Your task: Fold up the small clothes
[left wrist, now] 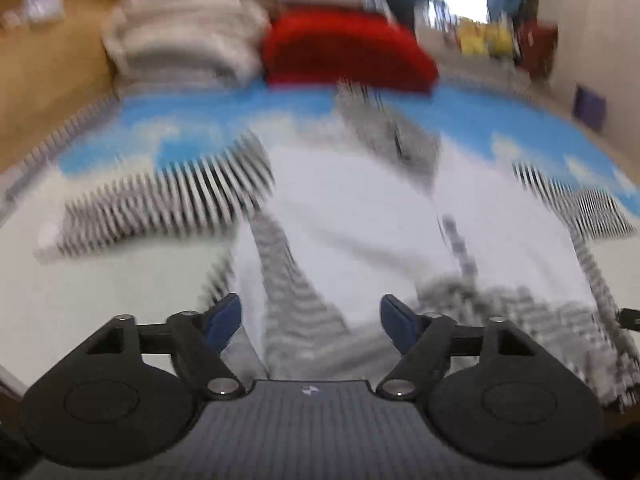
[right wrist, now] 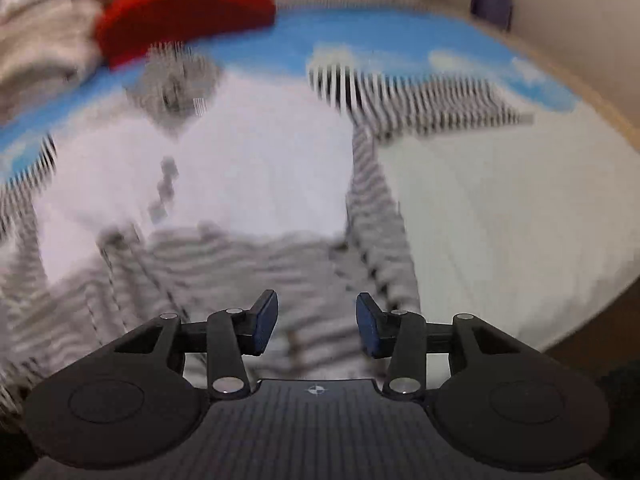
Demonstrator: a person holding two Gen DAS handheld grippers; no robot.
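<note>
A small shirt [left wrist: 352, 216] with a white body and black-and-white striped sleeves lies spread on the bed, neck away from me. Its striped hem [right wrist: 240, 264] is turned up over the white front. The left sleeve [left wrist: 168, 204] stretches out to the left; the right sleeve [right wrist: 424, 100] stretches out to the right. My left gripper [left wrist: 310, 320] hovers open over the near left part of the shirt, nothing between its blue pads. My right gripper [right wrist: 316, 322] hovers open over the striped hem, pads apart from the cloth. Both views are blurred.
The bed sheet [right wrist: 500, 208] is white near me and blue with clouds [left wrist: 192, 120] farther off. A red garment [left wrist: 344, 52] and a grey-and-white pile [left wrist: 188, 36] lie at the far edge. A wooden wall [left wrist: 44, 80] stands left; a pale wall [right wrist: 560, 12] right.
</note>
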